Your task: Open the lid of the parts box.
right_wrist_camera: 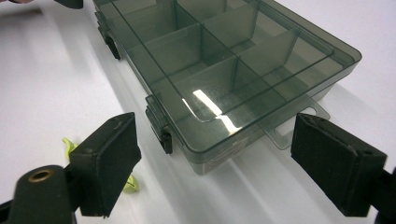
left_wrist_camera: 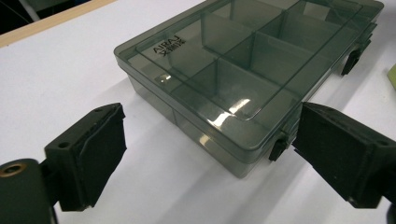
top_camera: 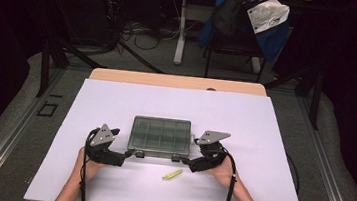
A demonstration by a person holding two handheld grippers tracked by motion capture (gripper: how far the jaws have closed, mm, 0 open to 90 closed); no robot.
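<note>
High view looks forward and down over the surface from afar; both gripper views sit low and close, sharing the compartment box from opposite corners.

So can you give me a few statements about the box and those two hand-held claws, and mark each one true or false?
1. The smoky divided box has its lid shut. True.
2. The left gripper is clamped on a corner of the box. False: its jaws stand open, with the near corner between them but untouched.
3. A small yellow-green piece lies on the white sheet in front of the box. True.
4. The right gripper holds the yellow-green piece. False: its jaws are open and hold nothing, and the piece lies on the sheet.
5. The box's compartments are full of screws. False: they look empty.
</note>
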